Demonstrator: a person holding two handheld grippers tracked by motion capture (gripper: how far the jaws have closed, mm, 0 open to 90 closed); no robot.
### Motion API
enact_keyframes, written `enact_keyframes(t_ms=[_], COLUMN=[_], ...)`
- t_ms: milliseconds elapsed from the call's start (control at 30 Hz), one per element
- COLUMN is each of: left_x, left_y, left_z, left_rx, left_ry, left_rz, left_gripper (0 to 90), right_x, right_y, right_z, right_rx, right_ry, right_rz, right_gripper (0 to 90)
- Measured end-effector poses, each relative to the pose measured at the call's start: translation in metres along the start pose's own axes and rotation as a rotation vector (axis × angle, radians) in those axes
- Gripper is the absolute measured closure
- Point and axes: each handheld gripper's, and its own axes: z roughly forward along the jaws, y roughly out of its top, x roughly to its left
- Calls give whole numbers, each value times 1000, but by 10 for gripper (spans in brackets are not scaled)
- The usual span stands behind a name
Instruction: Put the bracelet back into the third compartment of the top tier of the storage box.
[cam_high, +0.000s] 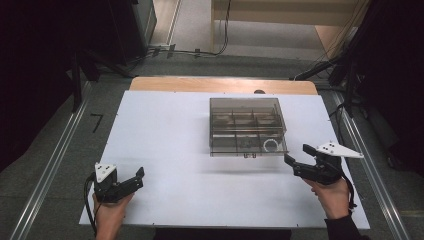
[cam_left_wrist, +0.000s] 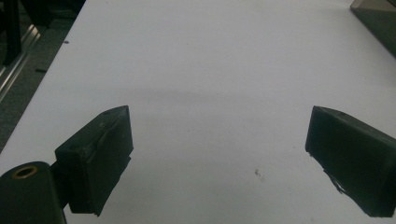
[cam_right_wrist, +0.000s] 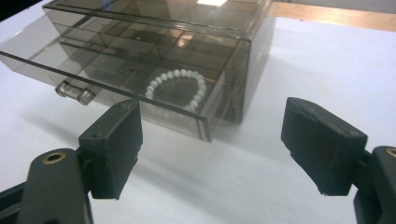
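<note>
You are at the approach; both your left gripper (cam_high: 131, 181) and right gripper (cam_high: 298, 159) gape empty; next, bring the right one to the smoky drawer box (cam_right_wrist: 154, 56) and its handle (cam_right_wrist: 74, 92).

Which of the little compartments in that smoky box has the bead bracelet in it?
The front right compartment of the box, nearest the right tongs: the white bracelet lies there.

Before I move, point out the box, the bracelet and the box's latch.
box (cam_high: 247, 102): high view, on its smoky clear lid near the far edge.
bracelet (cam_right_wrist: 194, 80): right gripper view, on the white beads at the ring's far right.
latch (cam_right_wrist: 74, 92): right gripper view, on the small clear clasp at the front wall.
</note>
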Motion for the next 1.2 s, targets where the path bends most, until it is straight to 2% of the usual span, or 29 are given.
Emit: enact_keyframes(t_ms=[300, 1200], left_x=[0, -1], left_y=[0, 0], left_z=[0, 0], left_rx=[1, -1], left_ry=[-3, -1], left_rz=[6, 7], left_gripper=[78, 78], right_x=[-5, -17], right_y=[-16, -38], right_z=[-8, -21], right_rx=[21, 60], right_ry=[-12, -50], right_rz=[14, 31], right_gripper=[186, 186])
